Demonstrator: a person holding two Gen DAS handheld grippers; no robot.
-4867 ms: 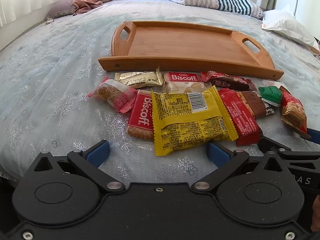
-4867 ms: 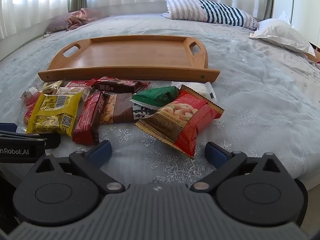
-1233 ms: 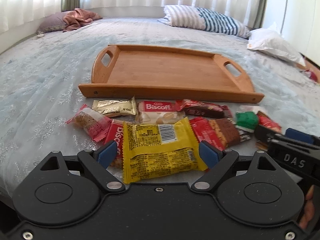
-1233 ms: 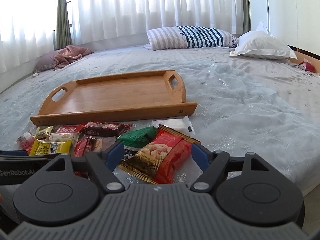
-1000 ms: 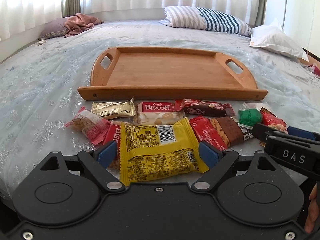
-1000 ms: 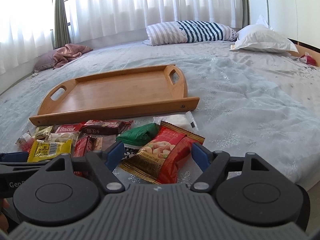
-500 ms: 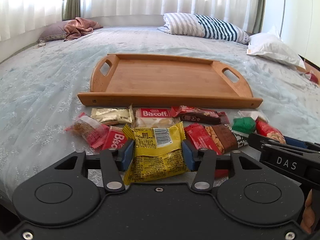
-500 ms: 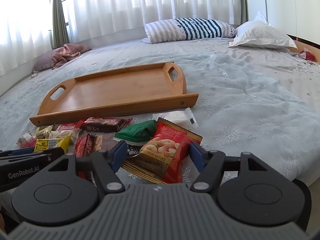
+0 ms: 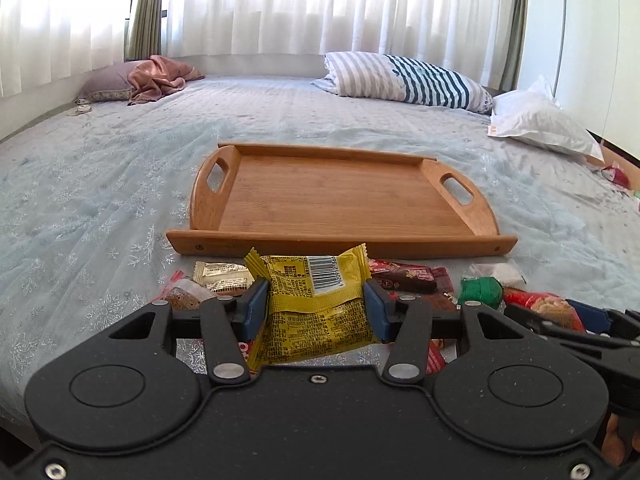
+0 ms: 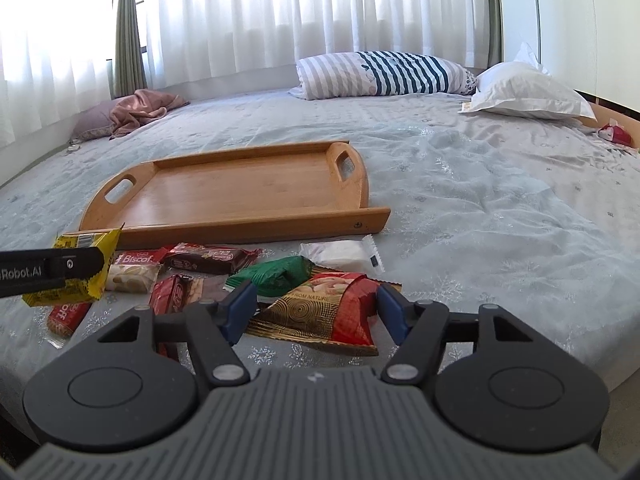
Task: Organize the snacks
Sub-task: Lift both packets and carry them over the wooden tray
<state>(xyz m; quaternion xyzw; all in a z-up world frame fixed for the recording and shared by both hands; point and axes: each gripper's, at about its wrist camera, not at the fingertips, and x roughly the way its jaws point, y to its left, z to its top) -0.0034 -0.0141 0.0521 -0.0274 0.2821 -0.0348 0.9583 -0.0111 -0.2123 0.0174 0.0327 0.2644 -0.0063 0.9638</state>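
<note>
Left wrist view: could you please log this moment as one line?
left claw: shut on yellow packet | right claw: around red nut bag | wooden tray: no snacks

Red Biscoff packet [image 9: 243,347] mostly hidden beneath yellow snack packet [image 9: 316,304].

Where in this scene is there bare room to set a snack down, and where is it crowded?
The wooden tray floor is bare between its two handle ends. Bedspread lies open right of the tray and past the white packet. The strip before the tray's near rim is crowded with snacks, including the yellow packet in the left gripper.
</note>
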